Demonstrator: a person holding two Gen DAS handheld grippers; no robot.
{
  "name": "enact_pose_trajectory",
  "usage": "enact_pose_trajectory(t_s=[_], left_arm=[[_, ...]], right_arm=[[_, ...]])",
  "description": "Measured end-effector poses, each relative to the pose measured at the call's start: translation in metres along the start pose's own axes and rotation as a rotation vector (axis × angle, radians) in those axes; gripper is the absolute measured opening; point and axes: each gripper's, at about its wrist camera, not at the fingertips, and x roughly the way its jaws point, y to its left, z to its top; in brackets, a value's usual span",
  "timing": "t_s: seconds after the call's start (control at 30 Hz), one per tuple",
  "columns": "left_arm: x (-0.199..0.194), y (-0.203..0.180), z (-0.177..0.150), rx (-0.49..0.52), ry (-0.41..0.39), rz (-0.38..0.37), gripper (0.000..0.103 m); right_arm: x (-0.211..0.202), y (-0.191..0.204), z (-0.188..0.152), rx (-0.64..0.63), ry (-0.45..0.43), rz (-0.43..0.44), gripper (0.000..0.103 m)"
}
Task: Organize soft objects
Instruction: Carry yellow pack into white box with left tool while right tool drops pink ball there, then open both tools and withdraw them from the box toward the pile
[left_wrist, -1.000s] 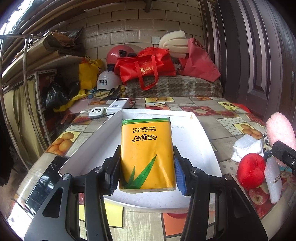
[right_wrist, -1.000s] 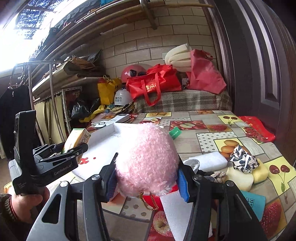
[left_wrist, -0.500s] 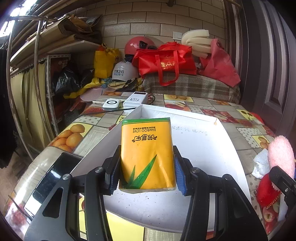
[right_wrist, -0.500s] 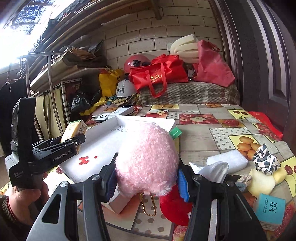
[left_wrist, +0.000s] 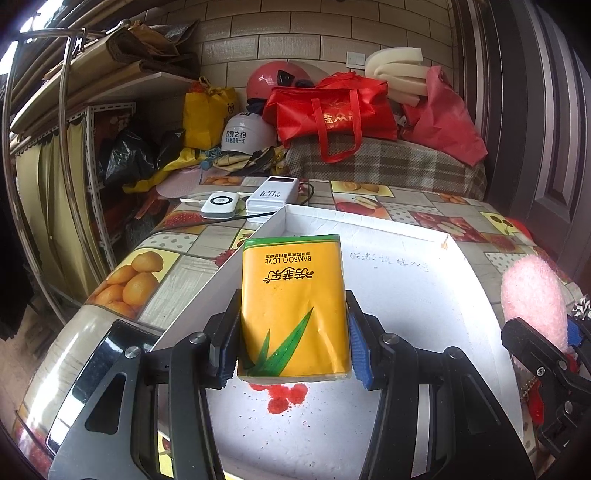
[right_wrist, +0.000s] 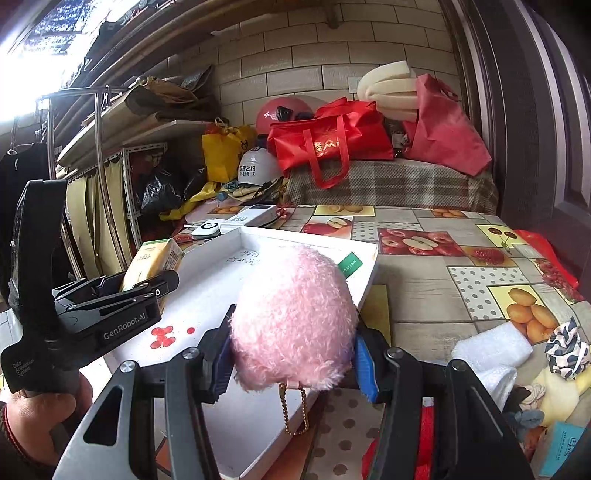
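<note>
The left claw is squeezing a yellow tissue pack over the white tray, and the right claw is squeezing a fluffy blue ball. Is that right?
Not quite. The fluffy ball in the right claw is pink, not blue, as the right wrist view shows. The rest holds: the left claw is squeezing the yellow tissue pack over the white tray.

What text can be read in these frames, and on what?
"BAMBOO LOVE": yellow tissue pack, seen upside down; its Chinese characters are not read here.
"120W": white power bank.
"GenRobot.AI": left claw.
"MADE IN C...": green tag, partly hidden.
Too blurred: handwriting in white tray, print on white helmet, red bag logo.
</note>
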Motion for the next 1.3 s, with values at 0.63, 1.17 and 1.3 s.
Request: enact_pose_trajectory(t_s=[0.63, 1.17, 1.3], left_arm=[[0.013, -0.009, 0.010, 0.093, -0.042, 0.114, 0.063], [0.003, -0.001, 0.009, 0.056, -0.092, 0.132, 0.103], [0.004, 0.000, 0.009, 0.047, -0.087, 0.127, 0.103]], right_arm=[[0.039, 0.013, 0.010, -0.041, 0.092, -0.027, 0.083], [0.029, 0.014, 0.012, -0.049, 0.028, -0.052, 0.091], [0.029, 0.013, 0.012, -0.051, 0.026, -0.054, 0.091]])
